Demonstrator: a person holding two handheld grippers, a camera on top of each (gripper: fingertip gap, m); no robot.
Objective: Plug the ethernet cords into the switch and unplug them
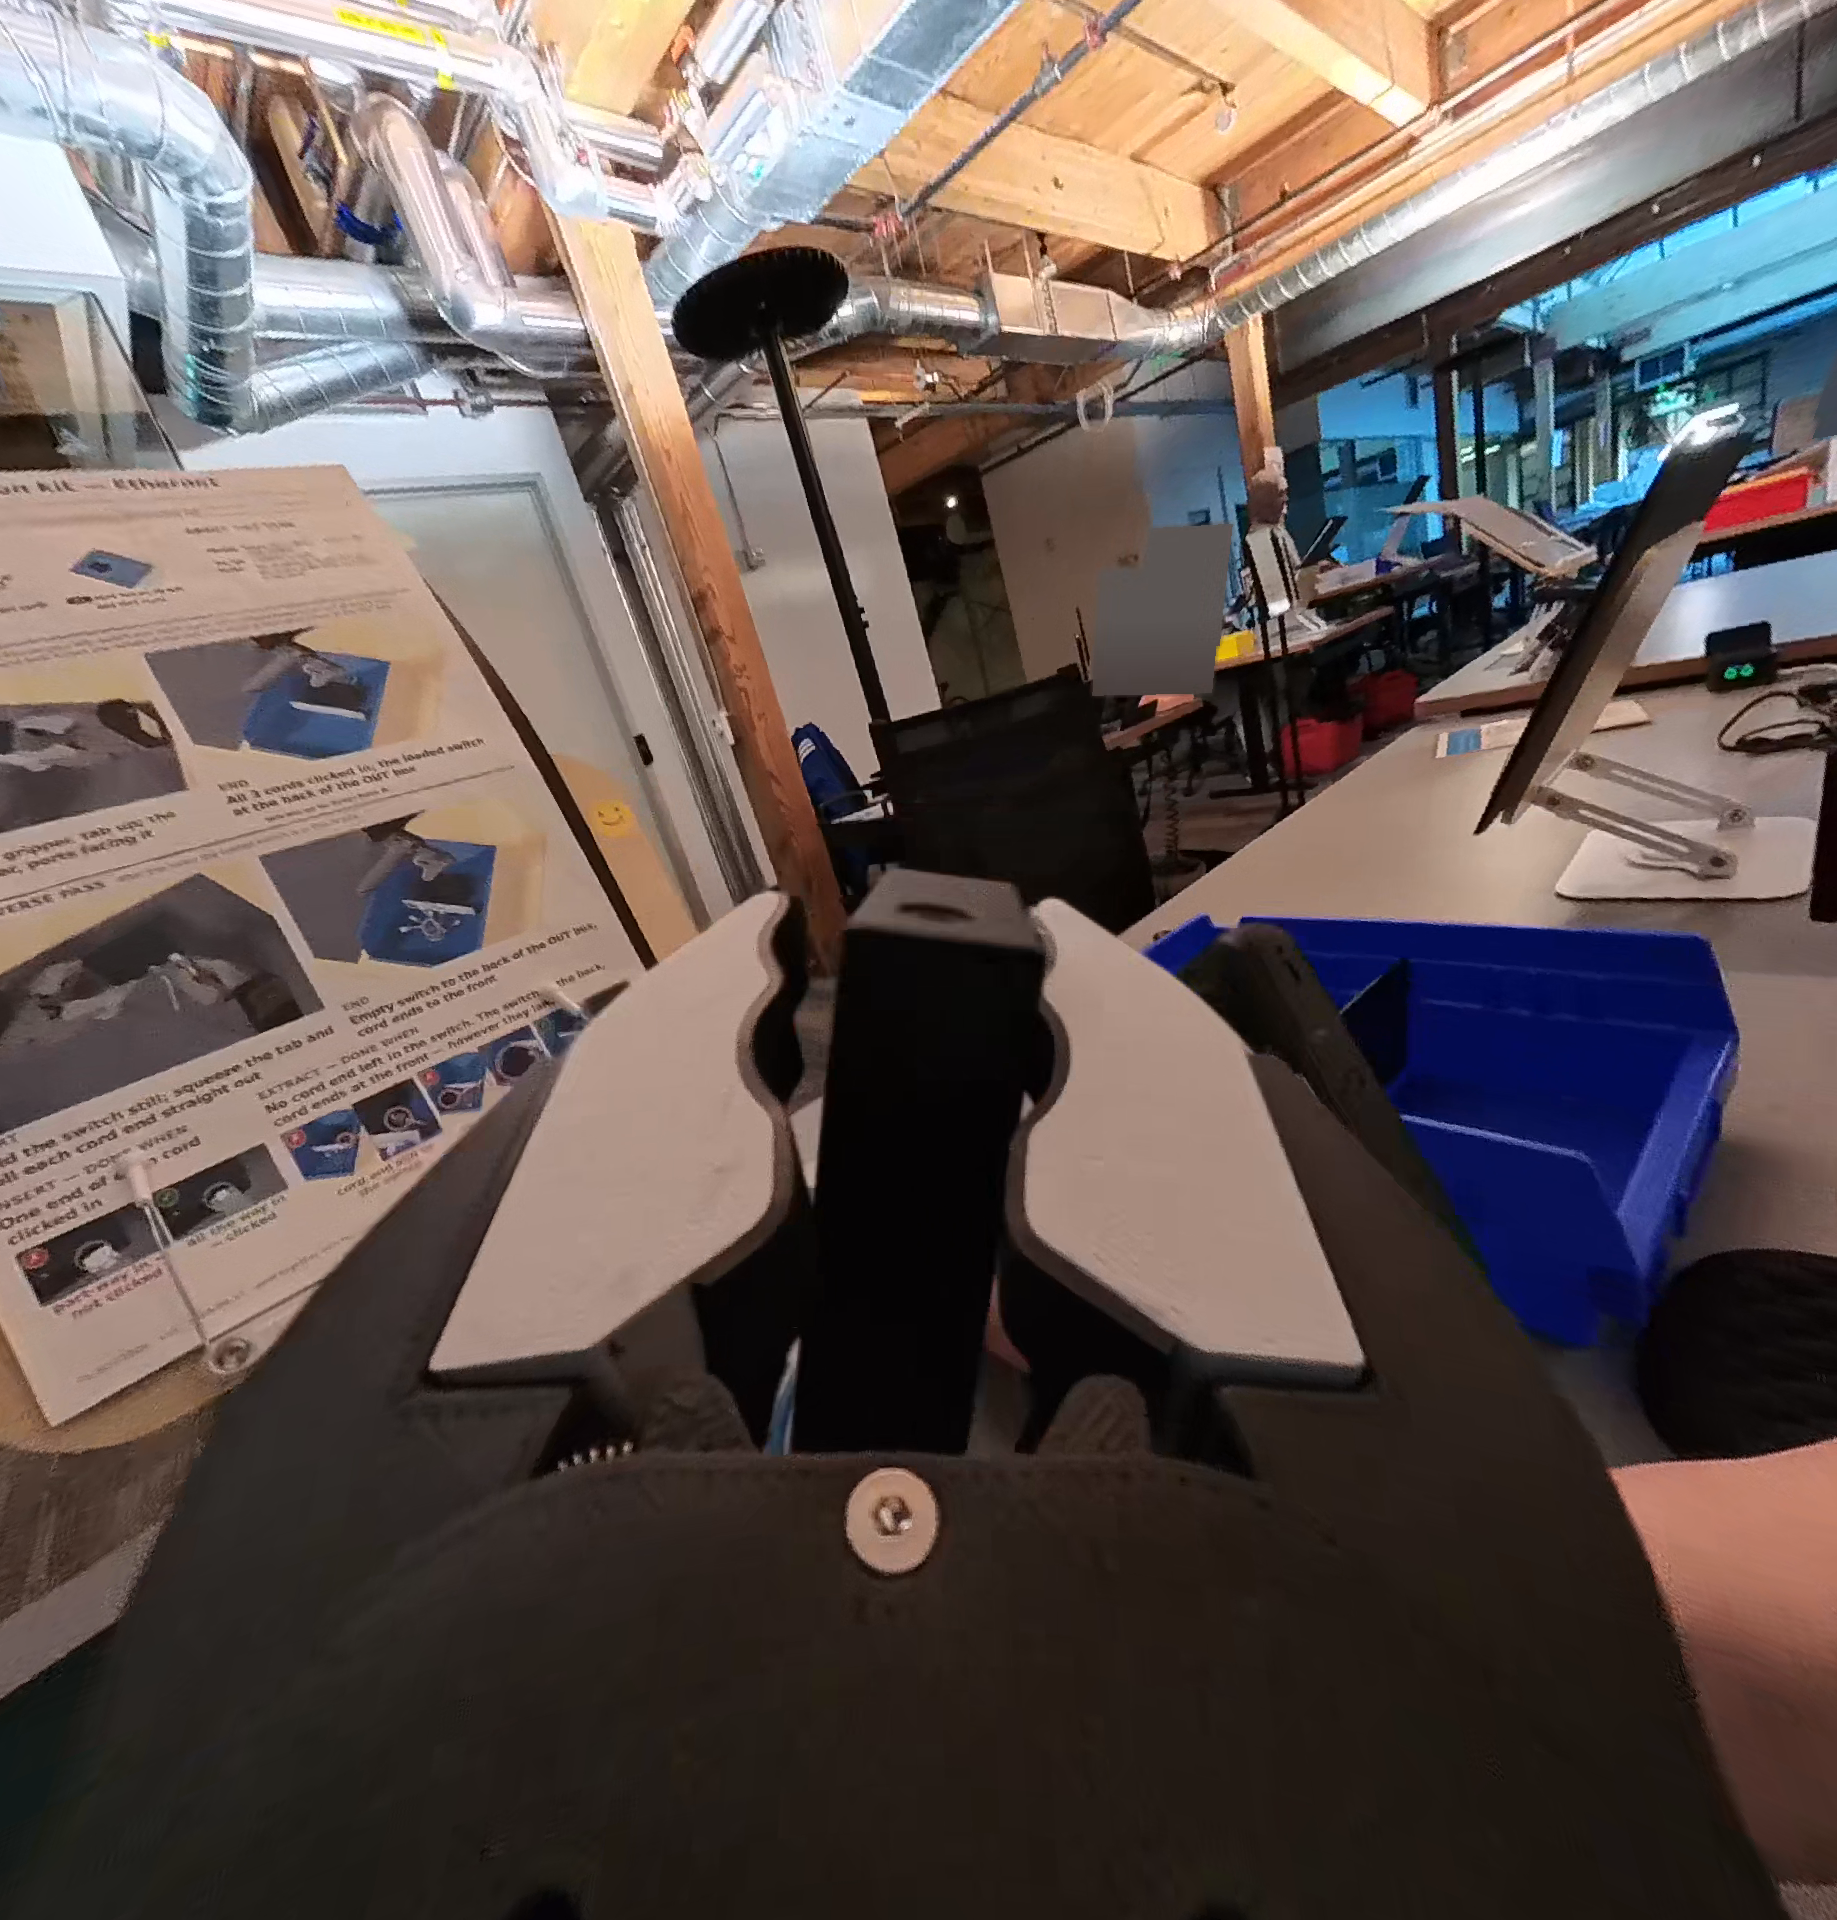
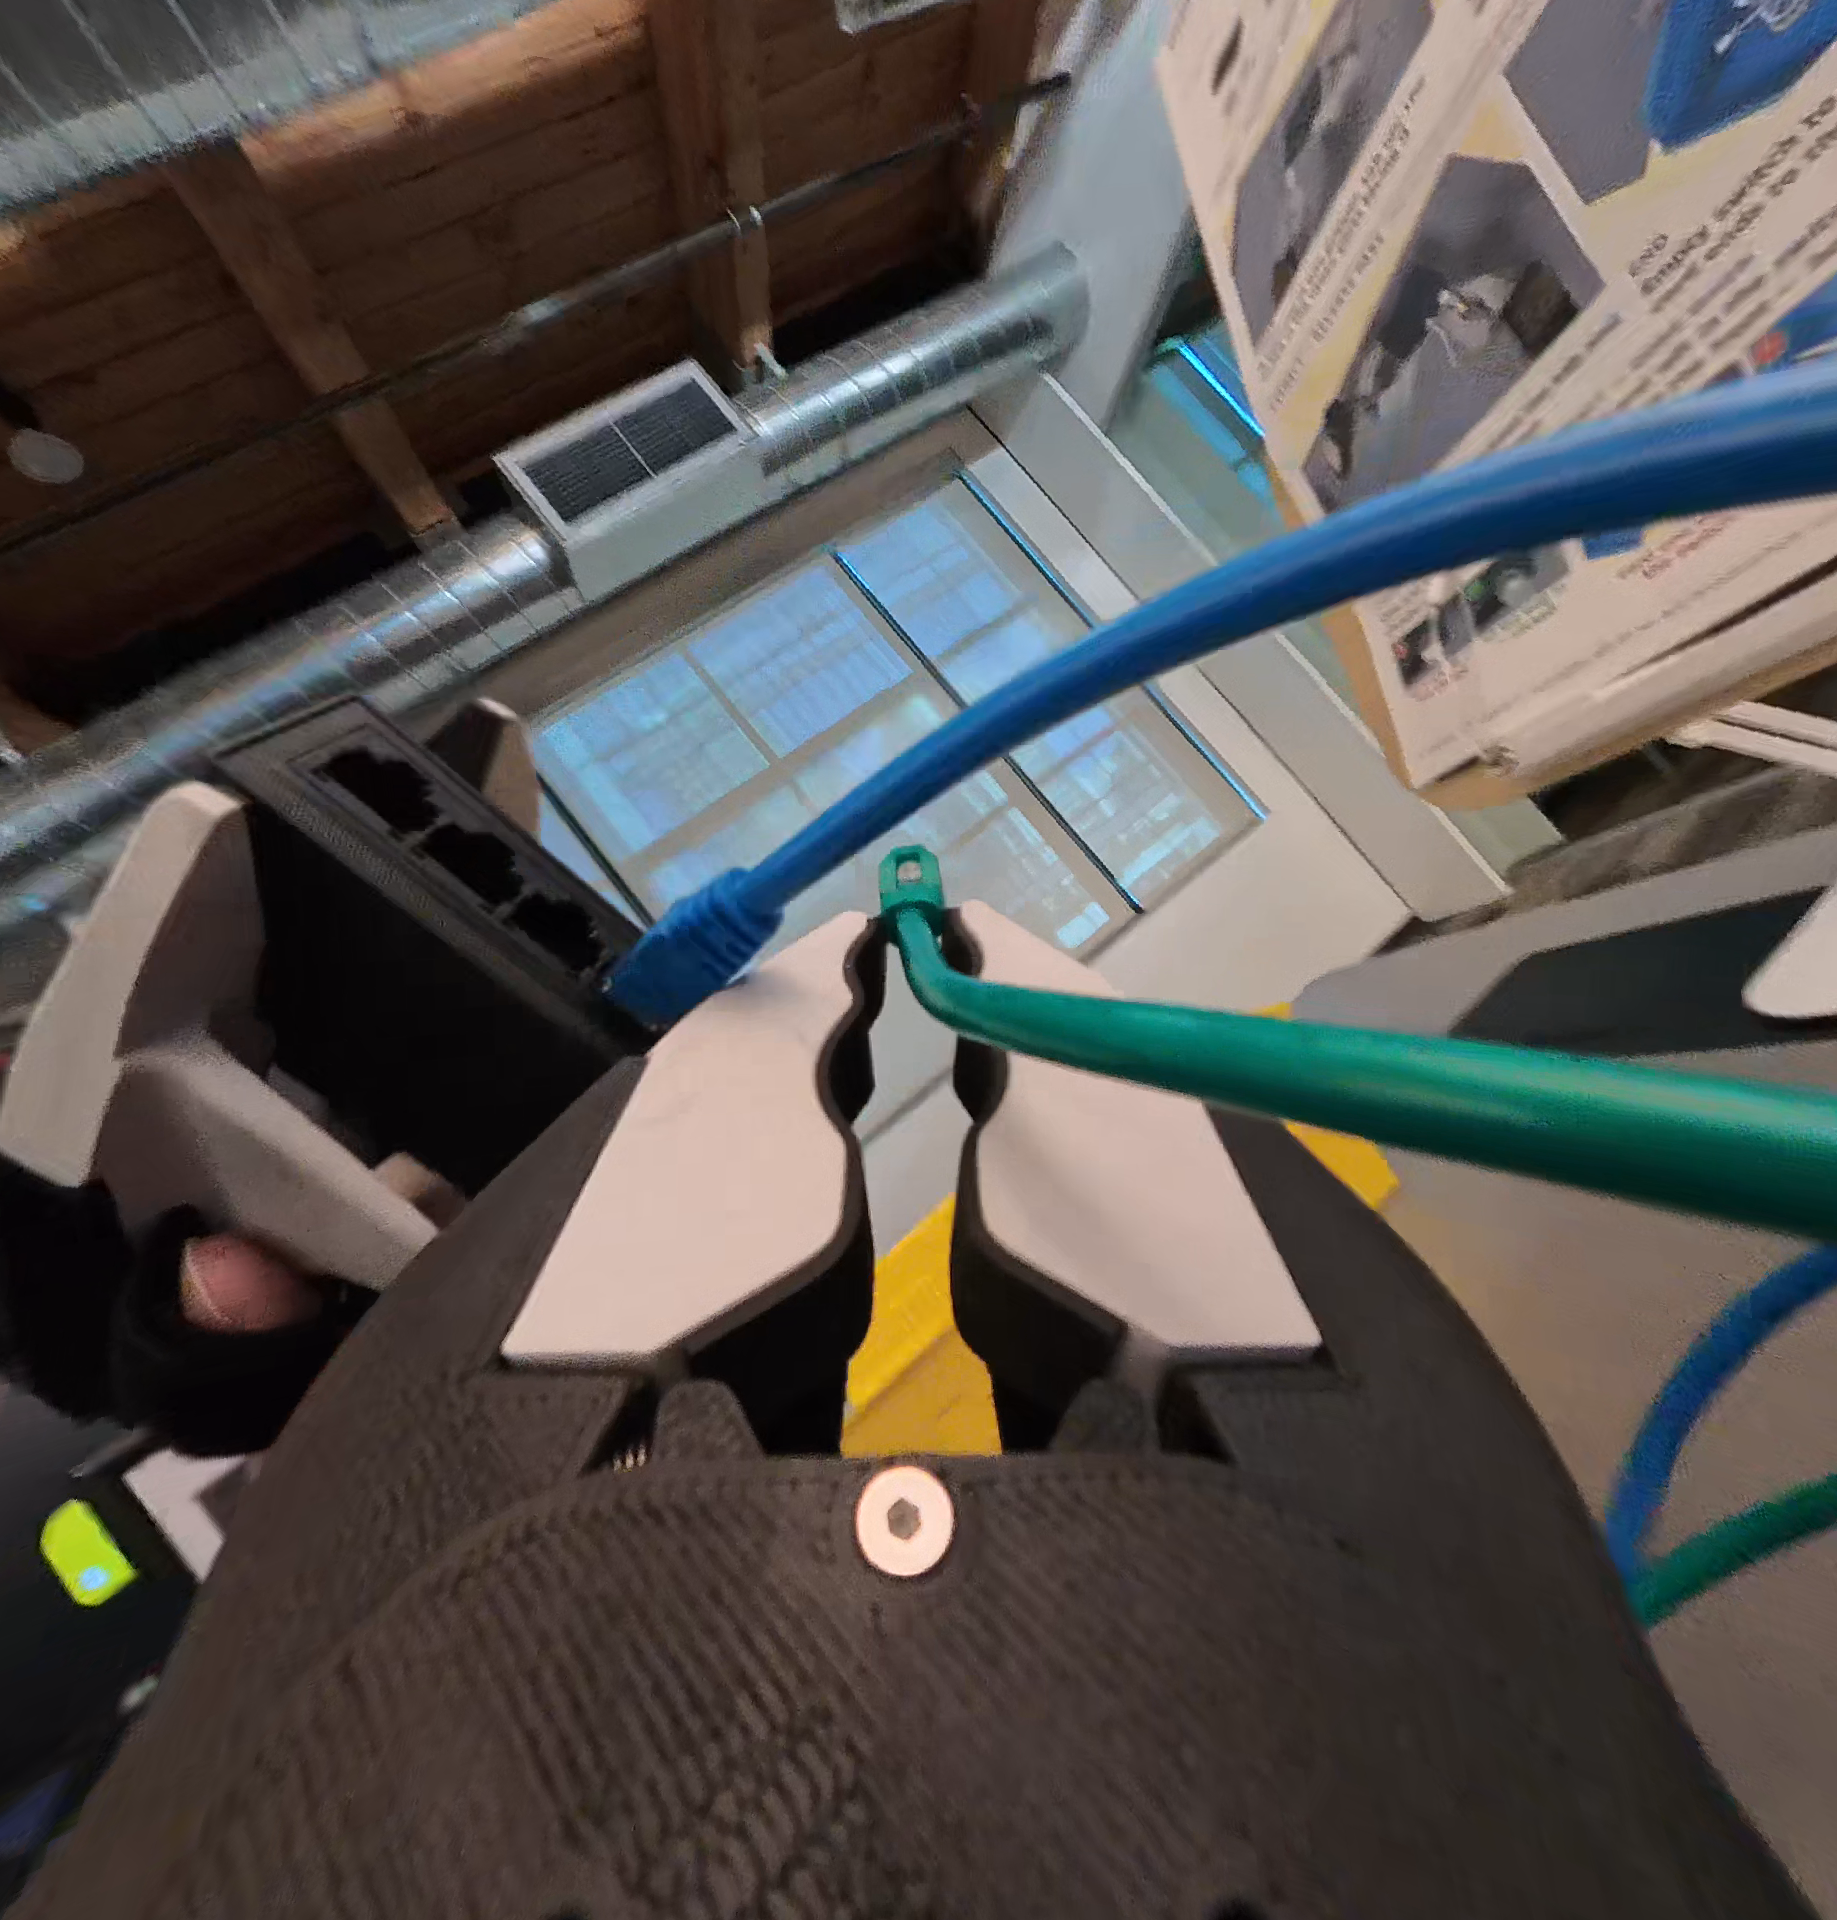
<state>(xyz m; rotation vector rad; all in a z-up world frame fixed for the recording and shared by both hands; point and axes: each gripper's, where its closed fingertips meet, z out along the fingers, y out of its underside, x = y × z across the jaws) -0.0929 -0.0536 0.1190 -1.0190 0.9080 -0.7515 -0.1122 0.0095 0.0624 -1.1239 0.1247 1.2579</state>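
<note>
Left wrist view: your left gripper (image 1: 909,935) clamps the switch (image 1: 919,1122); its ports face away, unseen.
Right gripper (image 2: 914,925): nearly closed, pinching your green cord (image 2: 1309,1081) behind its plug.
Blue cord (image 2: 1153,644): plugged into the switch's end port; both cords run off-frame.

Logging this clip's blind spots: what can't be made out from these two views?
- Left wrist view: switch shows no ports; they face away from the camera.
- Right wrist view: blue cord plug's seating is unclear; right gripper covers the joint.
- Right wrist view: green cord far end, cut off by the frame edge.
</note>
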